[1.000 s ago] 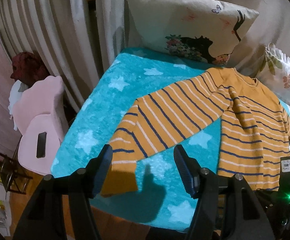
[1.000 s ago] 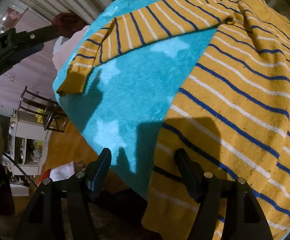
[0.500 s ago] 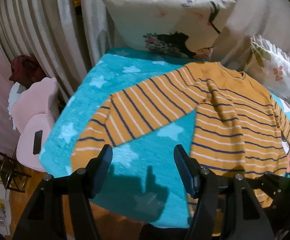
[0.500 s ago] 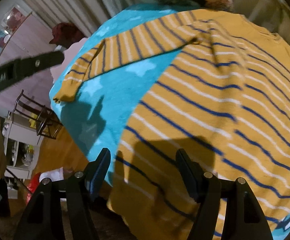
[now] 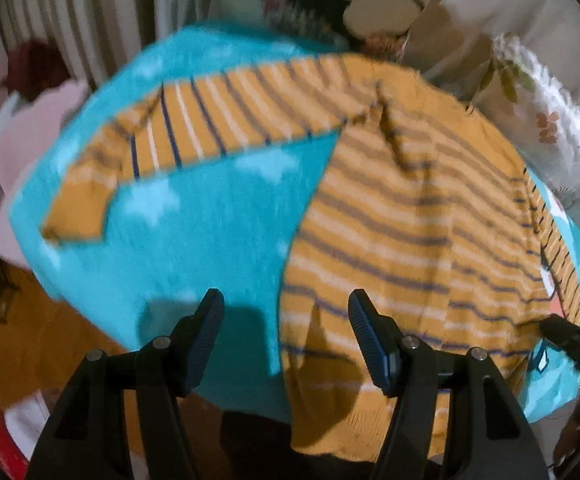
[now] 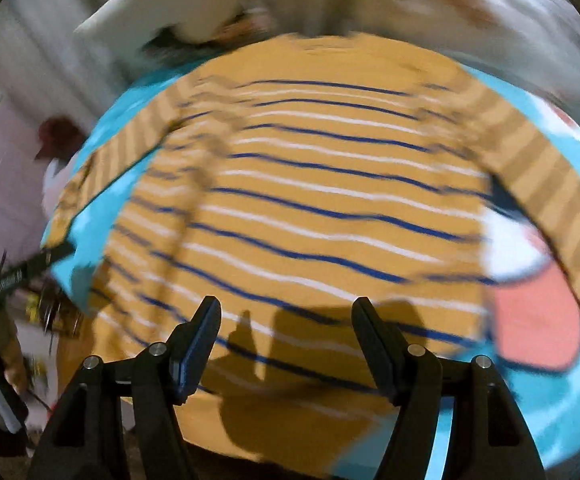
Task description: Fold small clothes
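A mustard-yellow sweater (image 5: 410,216) with blue and white stripes lies flat on a turquoise star blanket (image 5: 209,216), sleeves spread out. Its left sleeve (image 5: 217,128) reaches toward the blanket's left edge. My left gripper (image 5: 285,320) is open and empty above the sweater's lower left hem. In the right wrist view the sweater (image 6: 310,200) fills the middle, and my right gripper (image 6: 285,324) is open and empty above the hem. The right sleeve (image 6: 562,192) runs down the right side. Both views are motion-blurred.
Pillows (image 5: 550,128) stand at the blanket's far side against a curtain (image 5: 89,28). A pink chair (image 5: 29,128) stands left of the blanket. The left gripper (image 6: 13,280) shows at the left edge of the right wrist view. Wooden floor (image 5: 21,340) lies below the blanket's near edge.
Both grippers have swung to the right over the sweater. The left one moved from the sleeve cuff to the lower hem, the right one toward the body's middle. Both stay open.
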A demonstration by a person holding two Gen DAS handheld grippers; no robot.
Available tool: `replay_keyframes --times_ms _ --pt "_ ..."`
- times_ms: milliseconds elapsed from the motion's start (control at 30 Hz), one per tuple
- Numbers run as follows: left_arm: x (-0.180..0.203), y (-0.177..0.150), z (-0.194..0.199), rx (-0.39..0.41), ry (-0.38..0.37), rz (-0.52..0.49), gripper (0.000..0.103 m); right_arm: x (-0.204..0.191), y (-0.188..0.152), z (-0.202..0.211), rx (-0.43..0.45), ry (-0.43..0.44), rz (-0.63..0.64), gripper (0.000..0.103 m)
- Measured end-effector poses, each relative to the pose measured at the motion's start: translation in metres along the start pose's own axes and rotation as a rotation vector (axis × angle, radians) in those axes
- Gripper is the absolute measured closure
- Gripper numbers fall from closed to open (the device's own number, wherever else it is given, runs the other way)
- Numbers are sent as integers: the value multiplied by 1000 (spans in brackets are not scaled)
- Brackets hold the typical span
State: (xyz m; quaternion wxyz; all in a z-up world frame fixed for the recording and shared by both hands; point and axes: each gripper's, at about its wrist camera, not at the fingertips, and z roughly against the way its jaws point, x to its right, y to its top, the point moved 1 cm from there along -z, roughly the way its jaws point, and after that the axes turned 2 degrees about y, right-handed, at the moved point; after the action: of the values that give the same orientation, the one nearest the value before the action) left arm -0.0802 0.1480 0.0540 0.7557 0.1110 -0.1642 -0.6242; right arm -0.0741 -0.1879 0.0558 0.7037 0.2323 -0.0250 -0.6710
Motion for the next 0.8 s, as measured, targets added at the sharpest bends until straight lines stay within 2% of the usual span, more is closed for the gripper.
replay_keyframes --times_ms 100,200,333,400,433,500,533,600,633,700,800 --pt "0 -22 -17 -56 -22 32 40 44 -18 10 -10 -15 -69 28" --pt "2 -38 -25 -83 -41 53 40 71 -38 7 -56 26 -130 28" --pt "9 -50 -26 -57 -78 43 28 74 -61 -1 -103 123 -146 28" --pt "15 -54 -26 -51 -96 31 28 65 -67 -11 -120 135 -122 26" --pt "17 -55 -25 -53 -105 26 29 58 -67 -11 -100 123 -93 22" --pt "24 -57 -24 -58 -109 3 59 47 -68 -15 -100 137 -56 22" --pt "28 -58 -25 -76 -110 -13 91 41 -68 -16 -97 152 -42 24" --pt "31 -60 -25 -103 -119 -6 95 29 -70 -20 -101 185 -2 48" --pt "31 -62 -22 -103 -109 -7 95 25 -71 -22 -108 183 17 79" --pt "31 -65 -11 -95 -94 -9 95 23 -73 -22 -112 191 25 87" --pt "28 -71 16 -77 -104 -3 95 33 -80 1 -109 230 36 90"
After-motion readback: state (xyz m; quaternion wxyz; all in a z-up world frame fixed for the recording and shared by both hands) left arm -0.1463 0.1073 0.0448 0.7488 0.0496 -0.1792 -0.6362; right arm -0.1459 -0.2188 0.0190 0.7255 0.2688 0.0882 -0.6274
